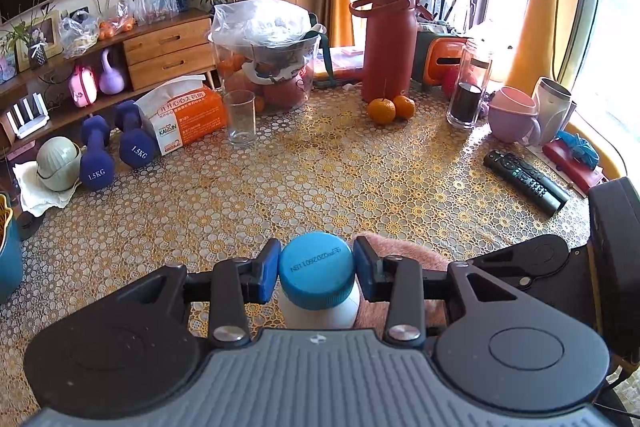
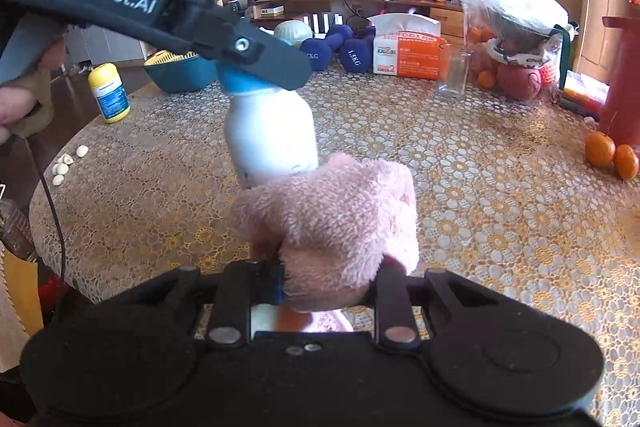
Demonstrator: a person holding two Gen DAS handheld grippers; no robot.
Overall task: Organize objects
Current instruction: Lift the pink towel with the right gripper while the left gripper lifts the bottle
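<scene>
From the left wrist we see the left gripper (image 1: 316, 273) with its jaws closed on the blue cap (image 1: 316, 269) of a white bottle (image 1: 318, 311), near the front edge of the bench (image 1: 360, 179). We judge the tidying barely begun: a remote (image 1: 526, 181), two oranges (image 1: 391, 109), an empty glass (image 1: 240, 117) and two dumbbells (image 1: 114, 147) lie scattered far across it. The bottle's body is mostly hidden under the cap, and we cannot tell whether it stands on the bench or hangs clear.

From the right wrist, the right gripper (image 2: 330, 285) has its jaws clamped on a pink plush cloth (image 2: 332, 223), just in front of the bottle (image 2: 270, 135). The cloth hides the bottle's base and the right pad, so where the bottle rests we cannot say. A yellow-capped jar (image 2: 109, 93) stands at the far left edge.
</scene>
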